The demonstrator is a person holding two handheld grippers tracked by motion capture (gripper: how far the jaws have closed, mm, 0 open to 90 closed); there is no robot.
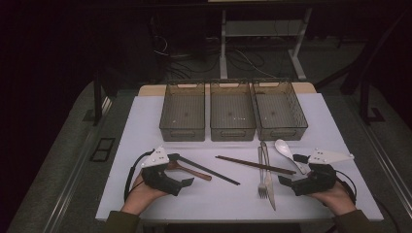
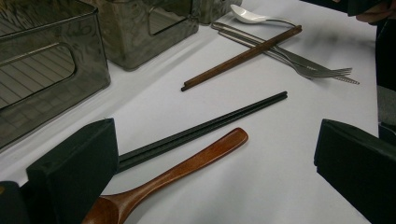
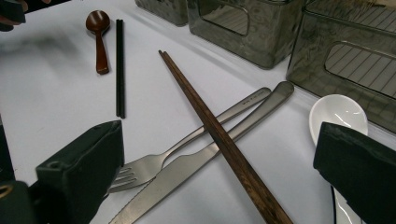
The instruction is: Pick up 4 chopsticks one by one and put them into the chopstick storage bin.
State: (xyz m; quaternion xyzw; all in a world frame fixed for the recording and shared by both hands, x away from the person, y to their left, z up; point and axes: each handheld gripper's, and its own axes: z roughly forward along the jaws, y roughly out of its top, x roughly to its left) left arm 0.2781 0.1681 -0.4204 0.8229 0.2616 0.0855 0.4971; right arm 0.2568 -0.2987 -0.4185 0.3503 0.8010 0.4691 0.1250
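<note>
My left gripper [image 1: 180, 170] [image 2: 217, 149] rests open at the front left of the white mat, its jaws either side of a wooden spoon [image 1: 192, 171] [image 2: 187, 165] and black chopsticks [image 1: 209, 171] [image 2: 210, 126]. My right gripper [image 1: 290, 169] [image 3: 219, 154] stands open at the front right, nothing pinched. Before it lie a fork [image 1: 262, 170] [image 3: 159, 163] and a knife [image 1: 268, 179] [image 3: 187, 170], with brown chopsticks [image 1: 255, 165] [image 3: 210, 126] laid across them. A white spoon [image 1: 284, 148] [image 3: 338, 112] lies by its right jaw.
Three grey see-through baskets stand side by side at the back of the mat: left [image 1: 182, 131], middle [image 1: 232, 132], right [image 1: 282, 131]. The white mat [image 1: 145, 121] covers the table. Beyond it are a dark floor, cables and desk legs.
</note>
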